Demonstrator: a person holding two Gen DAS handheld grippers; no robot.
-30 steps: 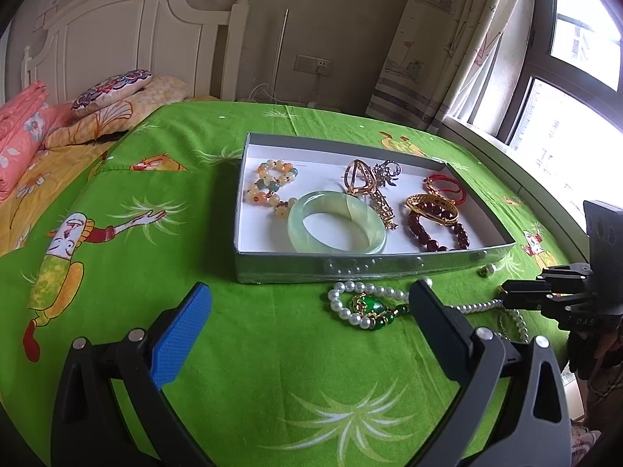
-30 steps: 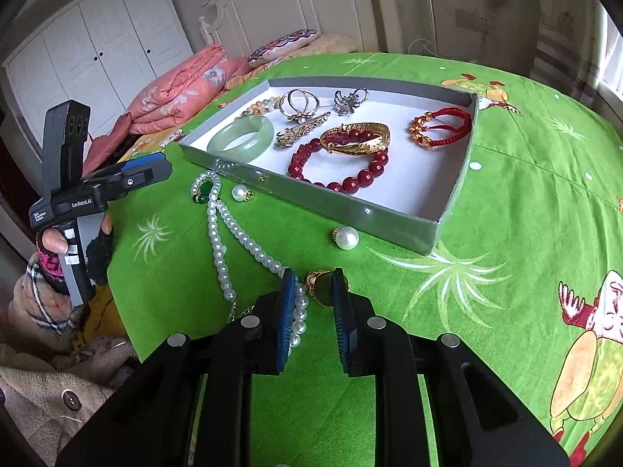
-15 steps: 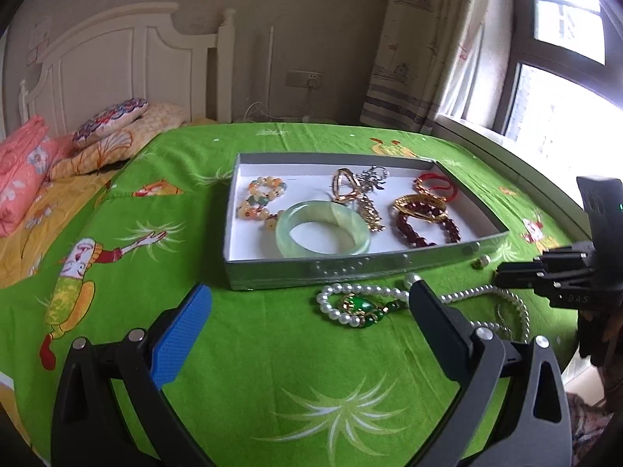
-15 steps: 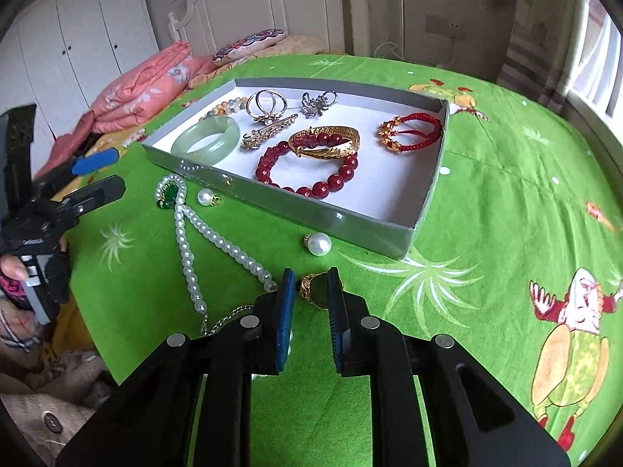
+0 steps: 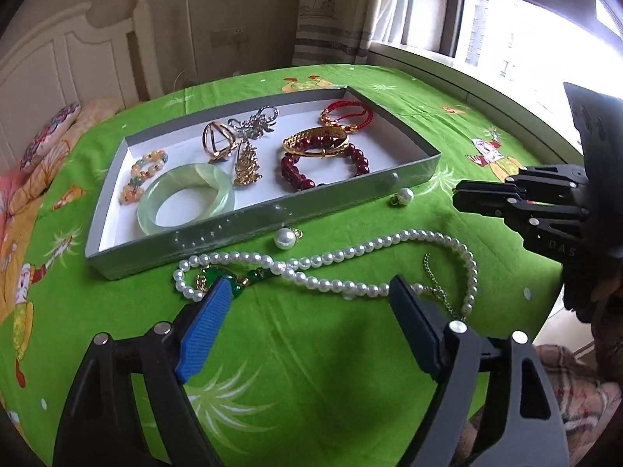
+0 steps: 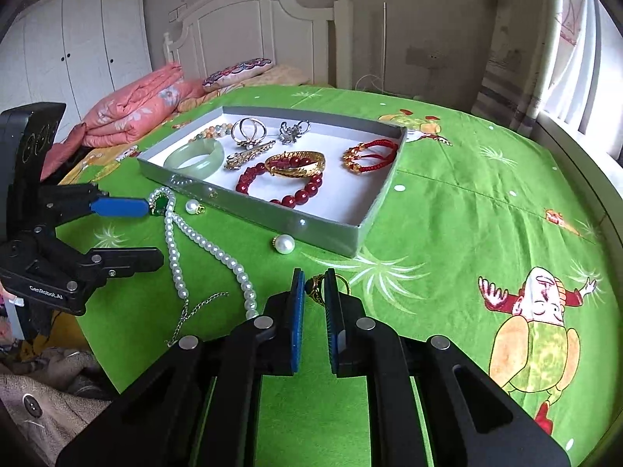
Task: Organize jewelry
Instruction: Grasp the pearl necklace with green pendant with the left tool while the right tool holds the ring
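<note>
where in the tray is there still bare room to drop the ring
Bare white floor lies in the tray's near right corner, between the dark red bead bracelet, the red cord bracelet and the front wall. The left half is crowded: jade bangle, brooches and beads sit close together. The right claw holds the gold ring.

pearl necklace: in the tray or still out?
Out. The pearl necklace lies spread on the green bedspread in front of the grey tray, none of it inside.

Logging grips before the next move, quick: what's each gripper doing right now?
Left gripper: open, jaws closing around the pearl necklace, not gripping yet.
Right gripper: shut on a gold ring.
</note>
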